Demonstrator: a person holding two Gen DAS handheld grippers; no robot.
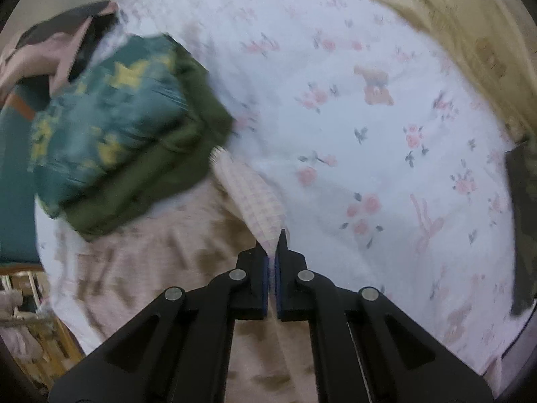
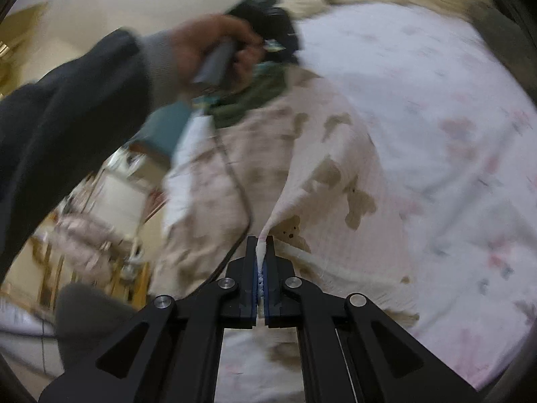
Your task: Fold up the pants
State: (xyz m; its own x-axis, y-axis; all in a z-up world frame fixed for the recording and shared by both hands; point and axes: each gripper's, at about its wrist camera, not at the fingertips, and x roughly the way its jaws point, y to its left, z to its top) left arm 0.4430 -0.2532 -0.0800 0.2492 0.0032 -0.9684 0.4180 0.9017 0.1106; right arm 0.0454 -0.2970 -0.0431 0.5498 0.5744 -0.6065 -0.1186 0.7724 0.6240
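Note:
The pants are pale pink checked cloth with brown bear prints, spread on a floral bedsheet. My left gripper is shut on a raised fold of the pants. In the right wrist view the pants run from centre to upper left. My right gripper is shut on a bunched edge of them, pulled up into a ridge. The left gripper shows at the top of that view, held in a hand over the far end of the pants.
A stack of folded green and teal clothes lies left of the pants on the bed. A beige blanket lies along the far edge. A dark item sits at the right edge. Wooden furniture stands beside the bed.

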